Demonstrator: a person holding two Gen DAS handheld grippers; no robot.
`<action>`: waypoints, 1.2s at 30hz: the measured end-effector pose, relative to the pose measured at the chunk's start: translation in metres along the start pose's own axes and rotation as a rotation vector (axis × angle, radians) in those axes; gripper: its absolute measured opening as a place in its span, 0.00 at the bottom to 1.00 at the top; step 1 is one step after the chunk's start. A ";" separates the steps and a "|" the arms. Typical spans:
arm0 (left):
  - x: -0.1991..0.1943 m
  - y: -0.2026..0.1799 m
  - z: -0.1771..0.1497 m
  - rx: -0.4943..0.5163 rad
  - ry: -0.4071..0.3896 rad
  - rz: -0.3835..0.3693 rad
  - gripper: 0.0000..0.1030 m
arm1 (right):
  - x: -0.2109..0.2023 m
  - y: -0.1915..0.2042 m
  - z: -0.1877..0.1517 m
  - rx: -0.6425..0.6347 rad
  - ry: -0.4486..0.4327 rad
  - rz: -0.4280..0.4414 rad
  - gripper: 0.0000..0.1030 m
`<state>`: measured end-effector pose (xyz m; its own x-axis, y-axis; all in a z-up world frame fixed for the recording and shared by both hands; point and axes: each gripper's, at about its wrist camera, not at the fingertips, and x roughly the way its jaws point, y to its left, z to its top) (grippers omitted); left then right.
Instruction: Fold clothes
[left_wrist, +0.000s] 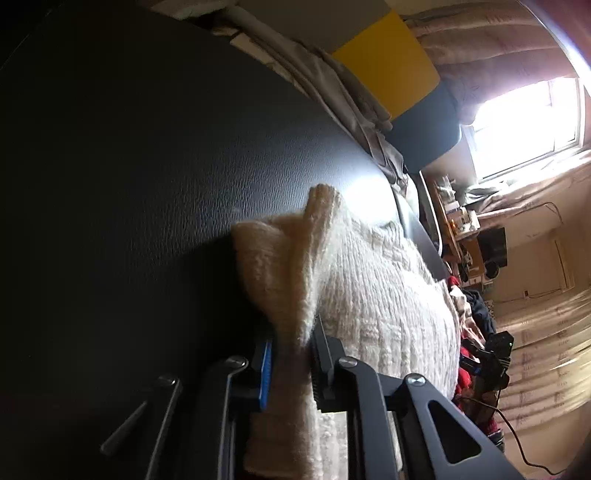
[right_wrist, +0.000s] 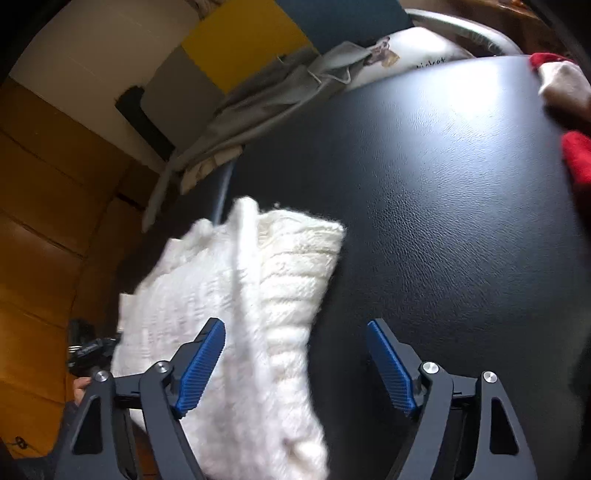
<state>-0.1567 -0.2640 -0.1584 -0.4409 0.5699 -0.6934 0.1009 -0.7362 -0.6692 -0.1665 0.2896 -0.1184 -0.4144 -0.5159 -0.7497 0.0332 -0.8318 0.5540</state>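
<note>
— Where's the cream knit sweater?

— On the black leather-textured surface, bunched in the lower middle of the left wrist view. In the right wrist view it sits lower left, one end hanging past the surface's left edge.

— Free room?

— Plenty: the black surface is bare across the whole right half of the right view. Its far edge is crowded by a grey garment; red fabric sits at the right rim.

— And the tongs?

— The left gripper is pinched on a fold of the sweater, the knit squeezed between its pads at the frame's bottom centre. The right gripper is spread wide, angled down at the surface; the sweater lies across its left finger, the right finger over bare leather, nothing pinched.
</note>
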 end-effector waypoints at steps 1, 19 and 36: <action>0.000 0.000 0.000 0.002 -0.002 0.001 0.14 | 0.007 0.001 0.001 -0.001 0.017 0.004 0.78; -0.046 -0.023 0.019 0.079 -0.030 -0.067 0.13 | 0.015 0.052 -0.061 -0.003 0.042 -0.073 0.20; -0.038 -0.153 -0.010 0.068 0.003 -0.145 0.12 | 0.016 0.046 -0.062 -0.008 0.012 -0.059 0.21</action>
<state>-0.1460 -0.1694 -0.0321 -0.4442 0.6732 -0.5912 -0.0244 -0.6687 -0.7431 -0.1147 0.2304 -0.1272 -0.4045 -0.4682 -0.7856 0.0165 -0.8626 0.5056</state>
